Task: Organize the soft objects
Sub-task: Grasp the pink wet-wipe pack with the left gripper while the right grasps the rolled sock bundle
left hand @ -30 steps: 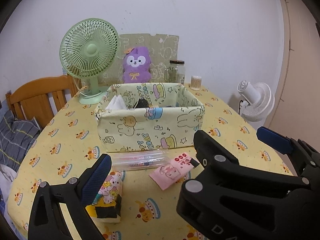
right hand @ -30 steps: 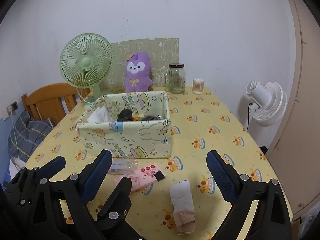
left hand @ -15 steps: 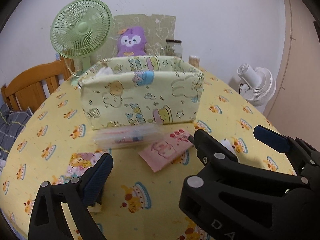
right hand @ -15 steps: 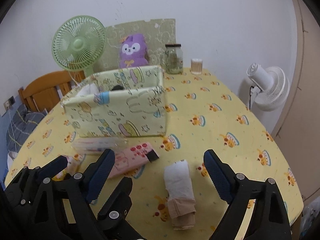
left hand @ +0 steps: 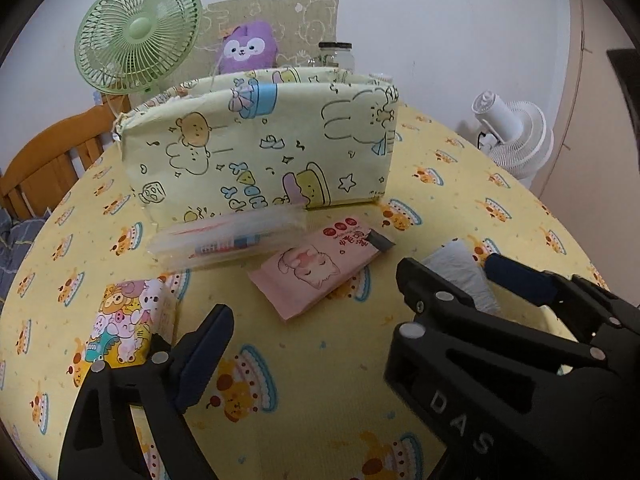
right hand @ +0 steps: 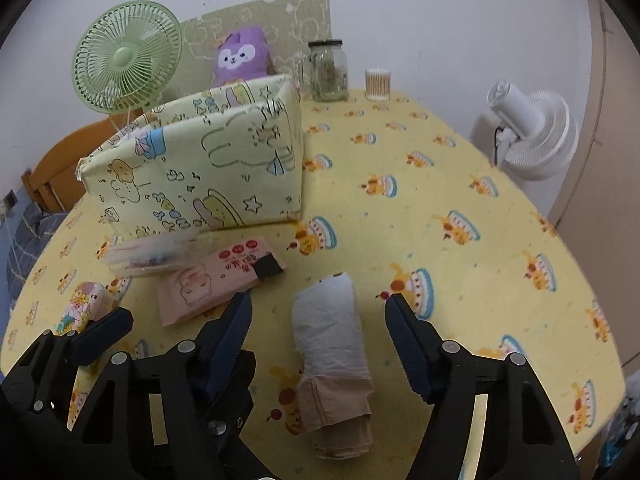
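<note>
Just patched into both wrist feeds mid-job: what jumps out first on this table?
The big cartoon-printed fabric bin stands mid-table, with a green fan and a purple plush toy behind it. Nearest, a rolled white-and-beige cloth lies between the open fingers of the right gripper. A pink packet and a clear pencil case lie before the bin.

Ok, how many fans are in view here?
2. A green fan stands at the table's far left, behind the box. A white fan stands off the table to the right. None seems hidden.
</note>
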`<action>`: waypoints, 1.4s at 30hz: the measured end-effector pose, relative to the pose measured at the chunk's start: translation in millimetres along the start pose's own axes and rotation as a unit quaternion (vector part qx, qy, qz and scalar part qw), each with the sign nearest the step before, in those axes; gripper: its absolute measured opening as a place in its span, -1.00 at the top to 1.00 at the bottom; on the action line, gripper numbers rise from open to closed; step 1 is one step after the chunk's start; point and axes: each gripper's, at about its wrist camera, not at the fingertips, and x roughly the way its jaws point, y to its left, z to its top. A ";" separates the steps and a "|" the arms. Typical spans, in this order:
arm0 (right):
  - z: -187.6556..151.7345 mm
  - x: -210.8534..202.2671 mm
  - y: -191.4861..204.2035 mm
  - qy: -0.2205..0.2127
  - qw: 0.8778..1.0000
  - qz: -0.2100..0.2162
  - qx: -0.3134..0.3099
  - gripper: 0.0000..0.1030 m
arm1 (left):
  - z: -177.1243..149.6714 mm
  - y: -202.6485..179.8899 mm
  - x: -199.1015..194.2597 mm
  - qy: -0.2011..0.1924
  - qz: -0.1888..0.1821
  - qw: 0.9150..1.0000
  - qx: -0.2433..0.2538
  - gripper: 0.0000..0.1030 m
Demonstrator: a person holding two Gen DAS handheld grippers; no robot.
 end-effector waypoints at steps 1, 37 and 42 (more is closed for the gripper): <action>-0.1 2.2 -1.2 0.004 1.000 0.002 0.003 -0.25 | 0.0 0.1 1.3 0.004 -0.001 1.000 0.001 -0.78; 32.2 20.7 -5.1 0.009 1.000 0.015 0.024 0.50 | 41.6 11.0 34.0 0.032 -0.012 0.999 0.011 -0.80; 34.1 26.8 -8.9 0.015 1.000 0.010 0.026 0.50 | 44.8 8.4 42.2 0.046 -0.022 0.999 0.011 -0.65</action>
